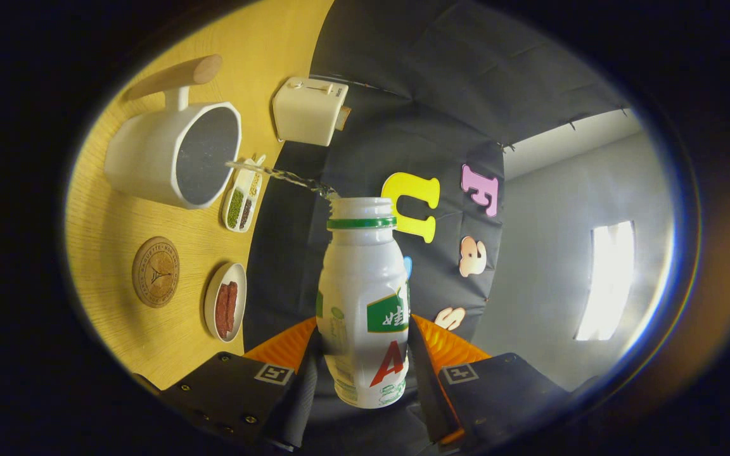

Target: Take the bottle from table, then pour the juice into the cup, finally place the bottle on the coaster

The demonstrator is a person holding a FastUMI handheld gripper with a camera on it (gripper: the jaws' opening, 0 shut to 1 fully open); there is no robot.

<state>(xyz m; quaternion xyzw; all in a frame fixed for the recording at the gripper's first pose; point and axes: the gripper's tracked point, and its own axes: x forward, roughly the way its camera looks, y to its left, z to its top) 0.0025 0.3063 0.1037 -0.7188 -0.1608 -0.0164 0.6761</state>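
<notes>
Bottle (365, 304) sits between the tool (362, 351) fingers, both pressing on it, mouth toward the cup (172, 152); a stream runs from mouth to cup. On the surface (263, 57): coaster (156, 272) beside plate (225, 302), tray (243, 197) next to cup, toaster (310, 110) by the wall.

Bright window (606, 278) glares, overexposed; table (149, 316) evenly lit; strong fisheye bending at edges; bottle (365, 297) sharp.

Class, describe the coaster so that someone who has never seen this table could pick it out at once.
Start at the big white cup receiving liquid from the bottle held in the claw. Past it on the wooden table lies the coaster, beside a small dish. It alone is a flat brown engraved disc.
</notes>
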